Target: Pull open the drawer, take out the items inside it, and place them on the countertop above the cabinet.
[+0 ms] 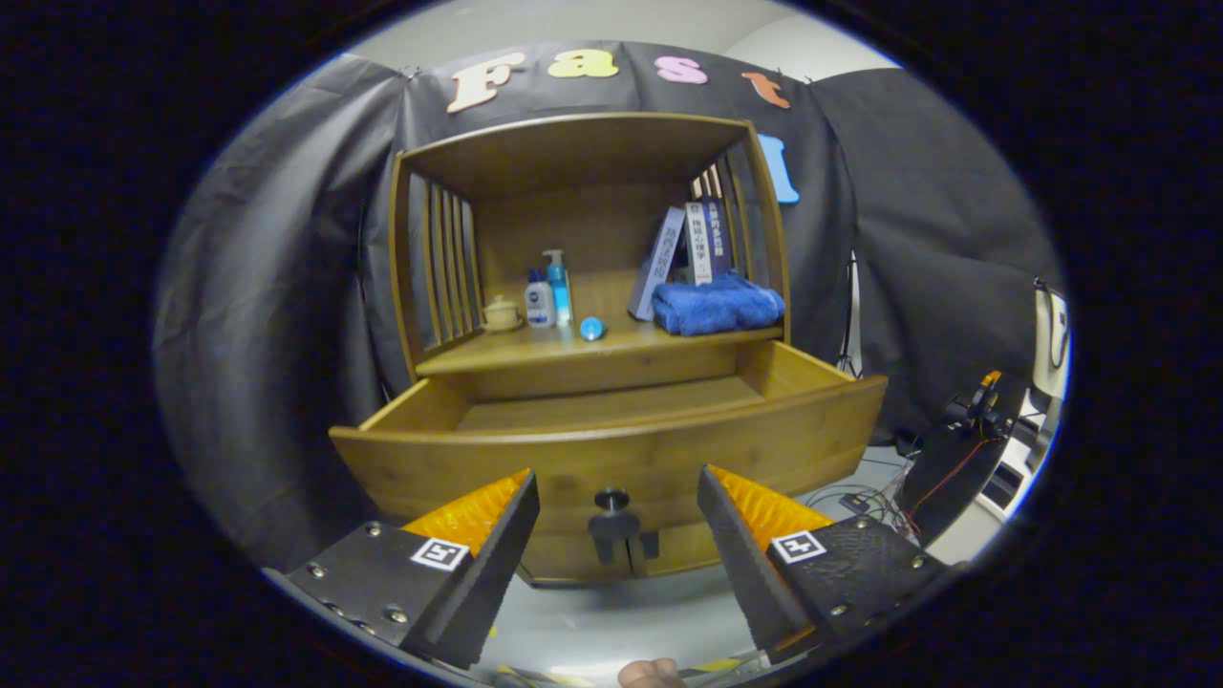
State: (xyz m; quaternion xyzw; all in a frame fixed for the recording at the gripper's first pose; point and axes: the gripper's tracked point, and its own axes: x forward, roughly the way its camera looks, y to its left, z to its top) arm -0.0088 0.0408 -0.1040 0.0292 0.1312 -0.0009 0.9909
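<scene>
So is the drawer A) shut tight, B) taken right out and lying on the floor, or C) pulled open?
C: the drawer stands pulled out from the cabinet, its bare wooden bottom showing, with the knob between the fingers of the open gripper.

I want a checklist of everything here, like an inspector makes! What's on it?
Surface: countertop above the drawer, wooden, holding several things.
Job's things: drawer pulled open; the part of its floor that shows is bare. Knob on its front, between the fingers.
Clutter: small lidded pot, two bottles, blue ball, leaning books, folded blue towel, all on the countertop.
Tool: tool open, fingers either side of the knob, touching nothing.
Cables: loose wires on the floor beside the cabinet.
Surroundings: black cloth wall; a fingertip below the tool.
</scene>
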